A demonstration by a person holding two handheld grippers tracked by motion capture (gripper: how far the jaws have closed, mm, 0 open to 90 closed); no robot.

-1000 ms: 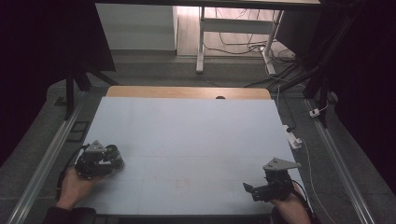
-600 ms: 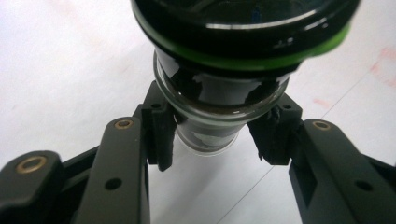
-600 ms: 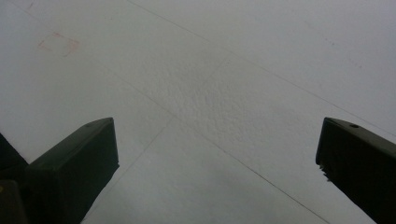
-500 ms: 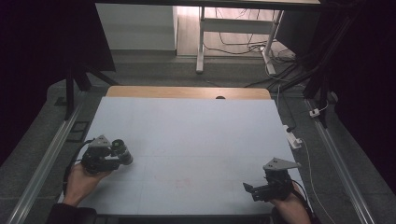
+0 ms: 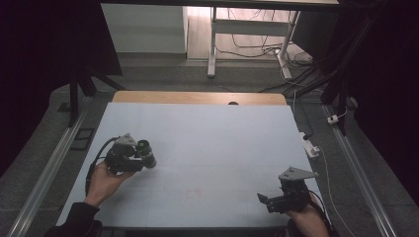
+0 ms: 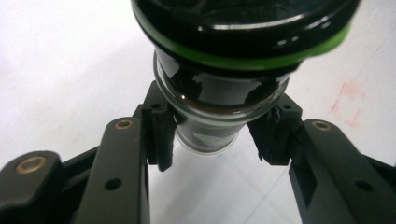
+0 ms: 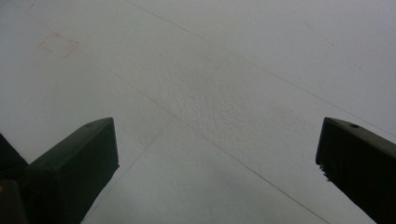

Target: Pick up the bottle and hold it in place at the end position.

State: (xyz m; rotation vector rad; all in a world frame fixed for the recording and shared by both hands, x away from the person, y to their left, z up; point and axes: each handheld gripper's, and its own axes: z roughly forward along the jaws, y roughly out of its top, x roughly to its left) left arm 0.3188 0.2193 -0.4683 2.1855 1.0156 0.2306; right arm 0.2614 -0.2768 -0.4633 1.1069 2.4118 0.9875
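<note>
From the high view, I'm seeing my left gripper [image 5: 141, 157] hovering over the left part of the white table [image 5: 217, 143], carrying a dark glass jar [image 5: 146, 151], while my right gripper [image 5: 267, 201] is sitting near the front right edge. The left gripper view is showing me the jaws clamped on the jar [image 6: 224, 93] below its green-ringed black lid [image 6: 243, 28]. In the right gripper view, the jaws are standing wide apart over bare table [image 7: 224, 93].

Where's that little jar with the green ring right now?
The jar is clamped between the left gripper's jaws, at the left of the high view over the pale table, far from the right gripper.
</note>
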